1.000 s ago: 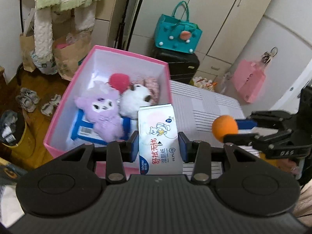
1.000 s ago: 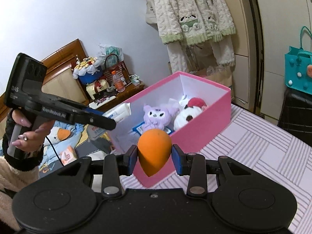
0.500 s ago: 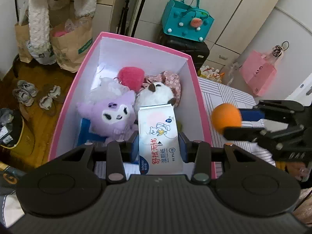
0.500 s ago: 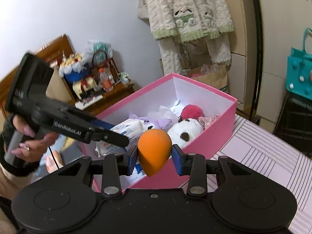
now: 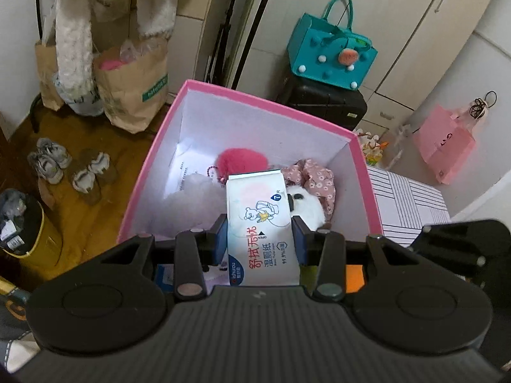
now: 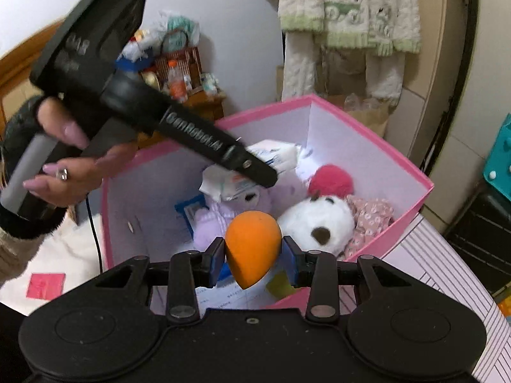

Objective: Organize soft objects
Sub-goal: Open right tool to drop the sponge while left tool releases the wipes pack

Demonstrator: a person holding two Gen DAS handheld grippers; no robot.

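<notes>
Two hand-held grippers loaded: left hand-held gripper (image 5: 260, 239) clamps wet-wipes pack (image 5: 258, 223); right hand-held gripper (image 6: 253, 257) clamps orange makeup sponge (image 6: 252, 245). Both hover over pink box (image 6: 399, 166). Step: deposit. Next: lower, release into free gaps. Obstacles: white plush (image 6: 319, 223), purple plush (image 6: 217, 220), probably pompom (image 5: 241, 161).

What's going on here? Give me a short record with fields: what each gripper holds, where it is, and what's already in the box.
left gripper: shut on the pack of wet wipes, over the pink box
right gripper: shut on the orange sponge, over the box
already in box: purple plush toy, white plush toy, red pompom, floral cloth
</notes>
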